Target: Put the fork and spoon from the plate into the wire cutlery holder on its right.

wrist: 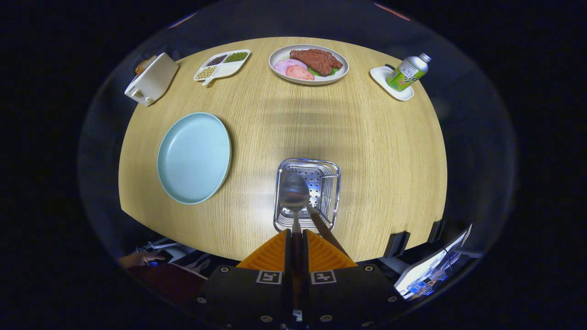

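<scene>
My gripper (pixel 296 234) is shut on the handle of a metal spoon (pixel 294 195), whose bowl points forward and hangs over the wire cutlery holder (pixel 334 185). The holder is a chrome basket with a perforated floor, just ahead of the fingers. A brown wooden handle (pixel 321 224) leans out of the holder beside the spoon; its head is hidden inside, so I cannot tell whether it is the fork. The pale blue plate (pixel 194 157) lies bare to the holder's left on the wooden table (pixel 380 146).
At the table's far side stand a white toaster (pixel 151 80), a divided dish of beans (pixel 222 64), a plate of meat and ham (pixel 308 64) and a green bottle (pixel 407 71) on a small white tray. A person's hand (pixel 137 259) rests below the near edge.
</scene>
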A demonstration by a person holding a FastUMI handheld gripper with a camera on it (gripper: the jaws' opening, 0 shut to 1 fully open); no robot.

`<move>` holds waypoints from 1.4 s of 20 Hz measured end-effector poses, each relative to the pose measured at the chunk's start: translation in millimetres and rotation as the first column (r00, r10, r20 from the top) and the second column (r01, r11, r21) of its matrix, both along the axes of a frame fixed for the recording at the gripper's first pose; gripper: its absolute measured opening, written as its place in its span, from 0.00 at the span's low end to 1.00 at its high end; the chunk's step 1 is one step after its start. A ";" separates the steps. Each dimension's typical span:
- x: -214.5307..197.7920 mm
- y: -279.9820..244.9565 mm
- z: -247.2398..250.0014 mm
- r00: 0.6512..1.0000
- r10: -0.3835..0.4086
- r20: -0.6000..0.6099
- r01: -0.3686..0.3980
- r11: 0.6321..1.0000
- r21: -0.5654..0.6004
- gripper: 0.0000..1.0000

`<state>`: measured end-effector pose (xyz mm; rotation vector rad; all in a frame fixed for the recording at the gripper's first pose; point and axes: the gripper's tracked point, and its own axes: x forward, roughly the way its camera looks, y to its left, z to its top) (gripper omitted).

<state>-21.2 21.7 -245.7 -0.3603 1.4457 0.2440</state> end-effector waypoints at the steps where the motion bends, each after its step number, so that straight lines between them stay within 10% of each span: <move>1: 2.4 1.4 1.6 1.000 -0.006 0.005 0.006 1.000 0.007 0.10; 5: 16.7 3.3 17.1 0.997 -0.021 0.071 0.019 0.999 0.038 0.21; 13: 59.5 31.2 90.4 0.895 -0.137 0.425 0.014 0.960 0.280 0.97; 22: 59.5 11.8 193.5 0.555 -0.349 0.755 -0.056 0.890 0.453 0.98; 28: 32.5 -2.9 224.3 0.439 -0.447 0.780 -0.068 0.849 0.525 0.99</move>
